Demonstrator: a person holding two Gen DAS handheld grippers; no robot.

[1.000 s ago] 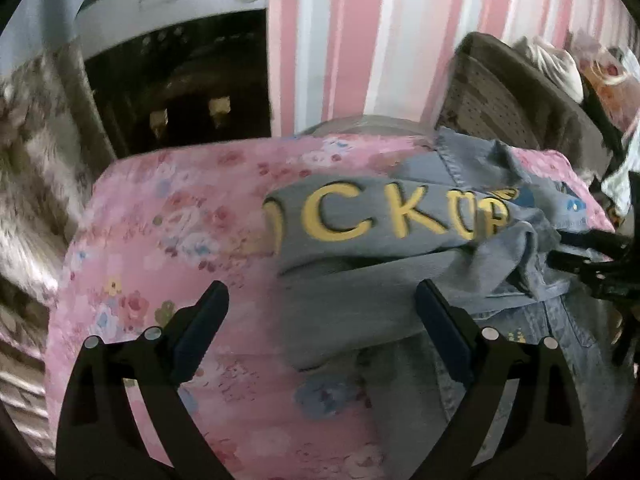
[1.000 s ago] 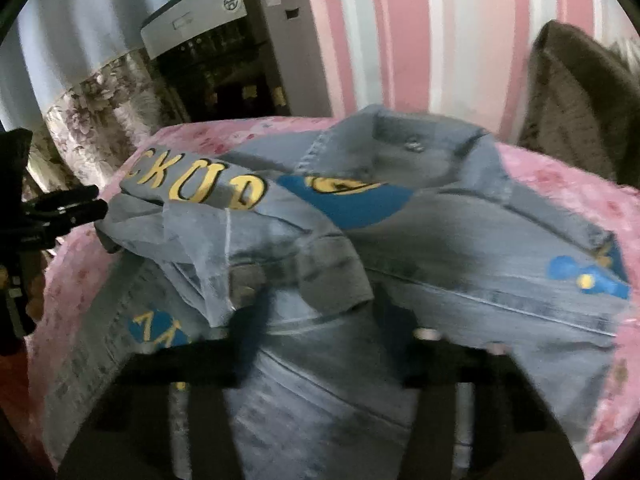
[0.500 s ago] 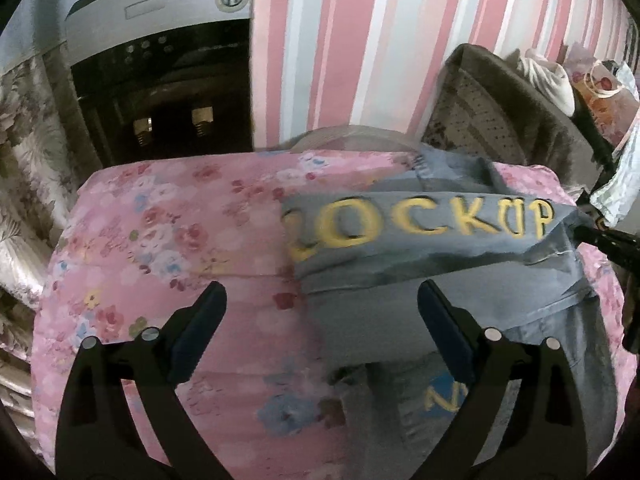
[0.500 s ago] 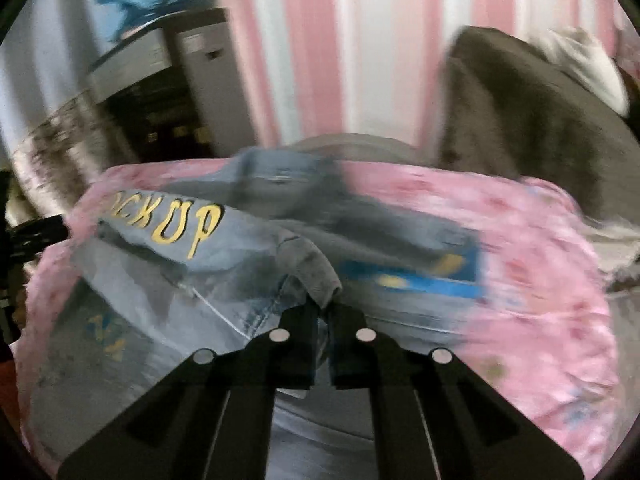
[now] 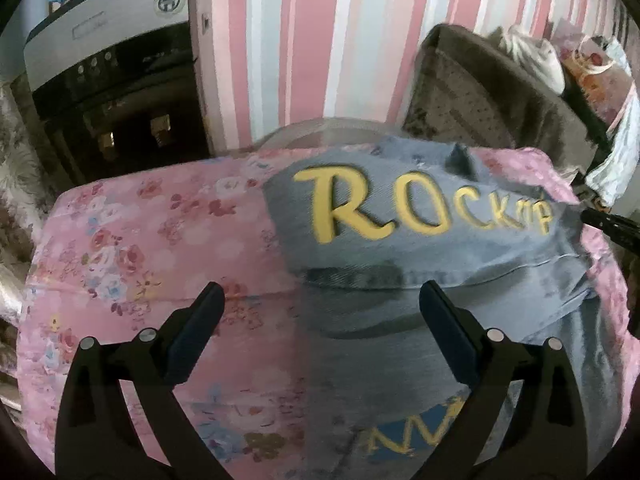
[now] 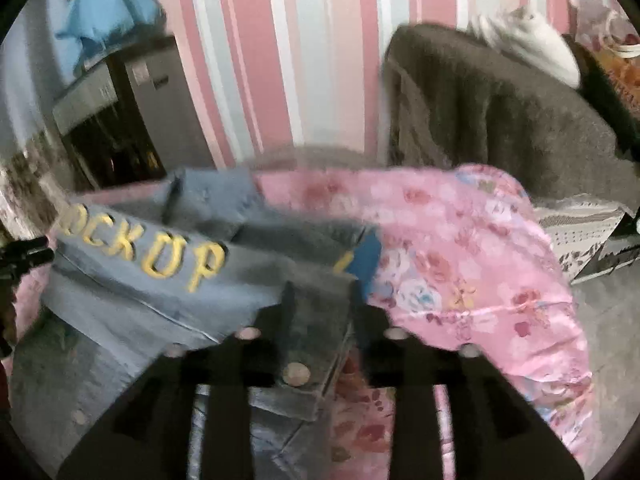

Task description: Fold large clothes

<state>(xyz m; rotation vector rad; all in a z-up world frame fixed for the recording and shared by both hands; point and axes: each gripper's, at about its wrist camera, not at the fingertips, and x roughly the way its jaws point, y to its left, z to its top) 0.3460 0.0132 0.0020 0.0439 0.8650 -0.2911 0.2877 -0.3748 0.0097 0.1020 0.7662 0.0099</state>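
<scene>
Folding has the denim jacket (image 5: 460,280) lying on the pink floral cover (image 5: 140,260), its yellow-lettered back panel turned up and its long axis running from the collar by the striped wall (image 5: 320,40) down toward you. Take the lettering as your landmark: your left gripper (image 5: 320,316) hangs on the near side of it, jaws spread wide and gripping nothing, one finger over bare cover, the other over denim. Your right gripper (image 6: 320,300) sits at the end of the lettering, past the last letter, and its jaws have just been opening; a buttoned cuff or hem of the jacket lies between the fingers, but blur keeps you from telling whether the pads are pressing it or have let go. The jacket's free edge nearest the lettering's first letter falls on your left side, so that hand looks the nearer one for the next fold. The bulk below the lettering appears bunched, so expect to smooth it first.
</scene>
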